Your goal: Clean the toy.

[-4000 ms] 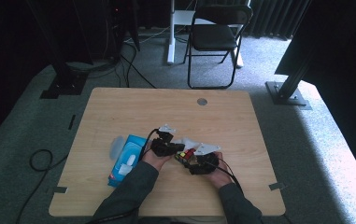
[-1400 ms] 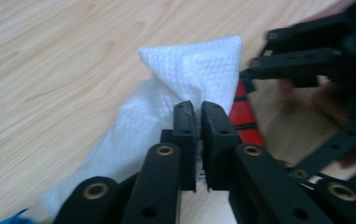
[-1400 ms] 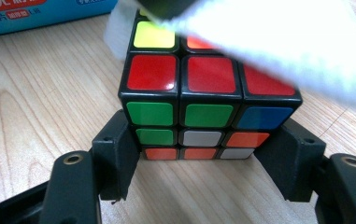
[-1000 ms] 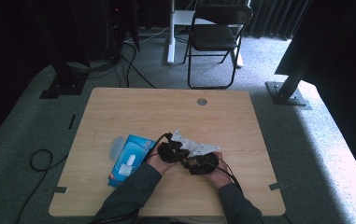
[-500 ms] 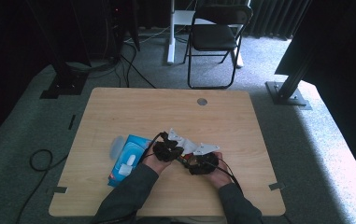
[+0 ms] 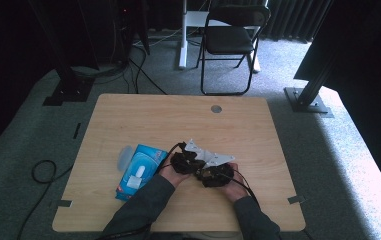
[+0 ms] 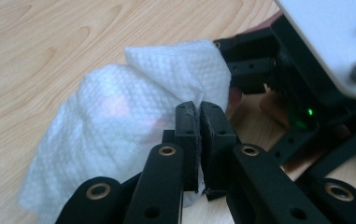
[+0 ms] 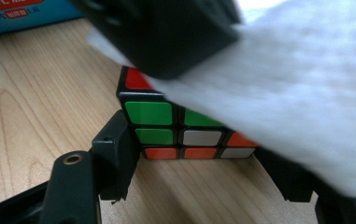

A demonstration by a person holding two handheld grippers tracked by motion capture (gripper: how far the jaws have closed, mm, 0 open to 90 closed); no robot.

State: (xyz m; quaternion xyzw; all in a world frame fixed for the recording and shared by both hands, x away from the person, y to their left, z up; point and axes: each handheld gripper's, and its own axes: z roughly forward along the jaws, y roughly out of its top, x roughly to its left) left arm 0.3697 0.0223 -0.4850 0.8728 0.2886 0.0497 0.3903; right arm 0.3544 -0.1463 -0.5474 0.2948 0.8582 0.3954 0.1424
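Your high view looks forward and down over the whole table point(image 6: 128, 115), from well off. Each gripper view sits low and very close. Both share the white wipe point(image 7: 119, 116), upper right in the right gripper view point(image 8: 283, 93).

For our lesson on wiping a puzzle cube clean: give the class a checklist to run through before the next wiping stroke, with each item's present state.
1. Left gripper shut on the white wipe: ok, the wipe is pinched between the closed jaws.
2. Right gripper grips the puzzle cube: ok, jaws sit against its two sides.
3. Cube rests on the table: ok.
4. Wipe lies over the cube's top: ok, it covers the upper face in the right gripper view.
5. Blue wipes pack clear of both hands: ok, it lies apart to the left.
6. Cube's top face clean: cannot tell, it is covered.
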